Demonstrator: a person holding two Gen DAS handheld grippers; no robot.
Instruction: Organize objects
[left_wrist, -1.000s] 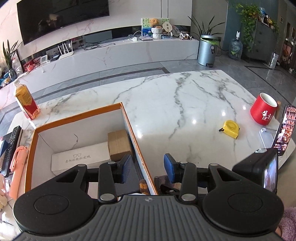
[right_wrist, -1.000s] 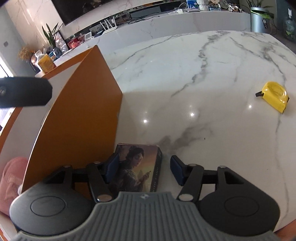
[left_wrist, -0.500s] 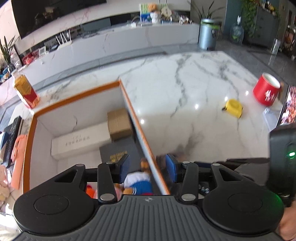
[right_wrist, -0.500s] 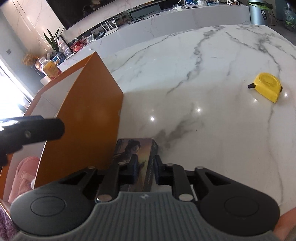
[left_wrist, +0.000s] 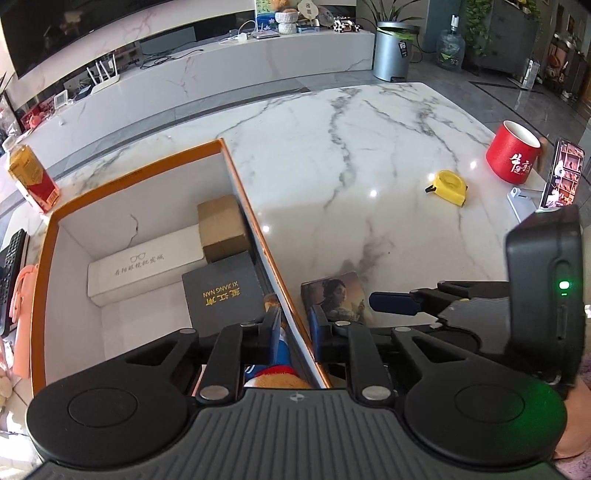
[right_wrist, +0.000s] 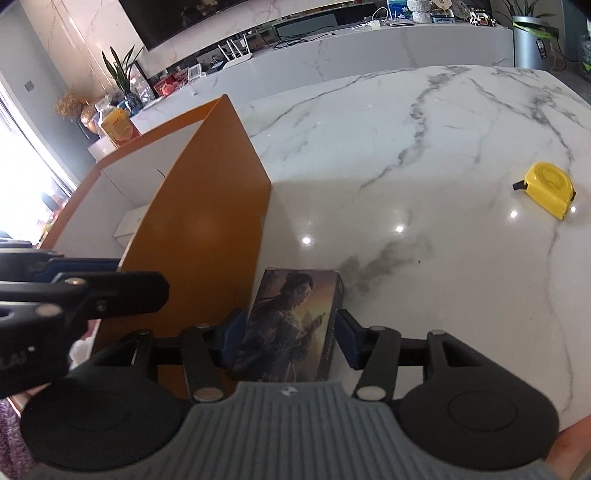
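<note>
An orange-rimmed white storage box (left_wrist: 137, 170) stands on the marble table; its orange outer wall (right_wrist: 199, 236) shows in the right wrist view. My left gripper (left_wrist: 293, 326) is shut on the box's right wall, one finger inside and one outside. A small picture box with a woman on it (right_wrist: 291, 325) lies on the table just right of that wall; it also shows in the left wrist view (left_wrist: 340, 295). My right gripper (right_wrist: 288, 341) straddles it, pads at its sides, and appears shut on it.
Inside the storage box lie a white glasses case (left_wrist: 144, 264), a brown carton (left_wrist: 221, 227), a dark booklet (left_wrist: 221, 295) and a plush toy (left_wrist: 277, 376). On the table are a yellow tape measure (left_wrist: 447, 186), a red mug (left_wrist: 513, 157), a phone on a stand (left_wrist: 563, 173) and a bottle (left_wrist: 31, 177).
My left gripper has closed onto the box's right wall. My right gripper's fingers, narrowly closed half a second ago, now stand wider at the picture box's sides.
</note>
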